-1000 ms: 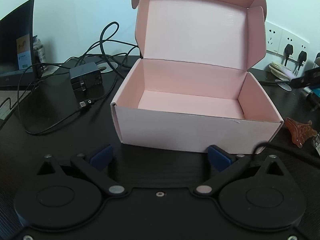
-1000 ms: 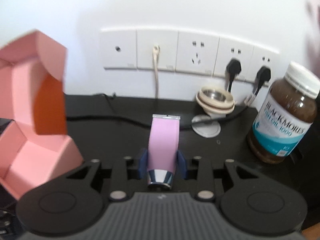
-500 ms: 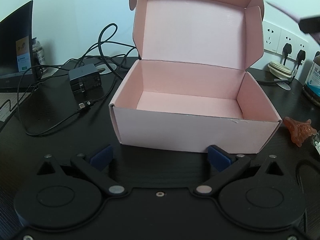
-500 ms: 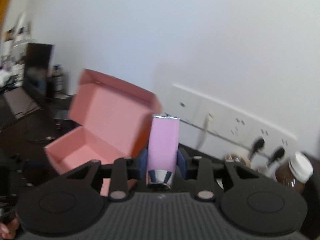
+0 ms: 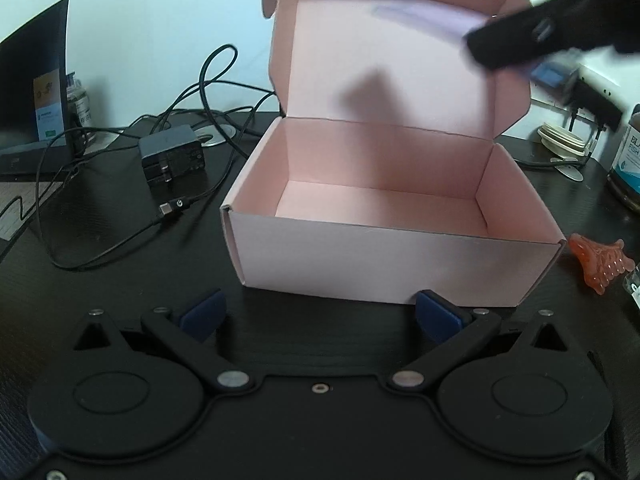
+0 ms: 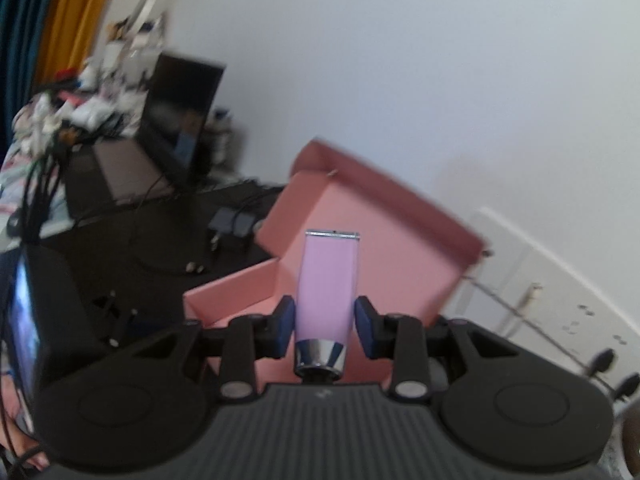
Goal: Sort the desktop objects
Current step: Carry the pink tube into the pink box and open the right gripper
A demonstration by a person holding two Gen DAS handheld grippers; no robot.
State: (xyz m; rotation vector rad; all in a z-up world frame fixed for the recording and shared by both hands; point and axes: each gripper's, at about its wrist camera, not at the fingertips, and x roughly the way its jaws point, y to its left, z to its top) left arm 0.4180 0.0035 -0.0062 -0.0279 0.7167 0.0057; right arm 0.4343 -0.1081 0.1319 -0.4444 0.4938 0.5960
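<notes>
Right gripper [image 6: 325,326] clamps the lilac tube [image 6: 326,286], long axis along its fingers, above the open pink box [image 5: 384,216]; left gripper [image 5: 320,316] spread, empty, before the box's front wall.

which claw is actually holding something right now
The right claw: its pads are clamped on a pink tube near the open pink box. The left claw is open with nothing between its pads.

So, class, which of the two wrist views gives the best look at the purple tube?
The right wrist view: the purple tube sits sharp and centred, clamped between the right gripper pads, silver collar visible, above the pink box. The left wrist view shows only a blurred pale streak across the raised lid.
</notes>
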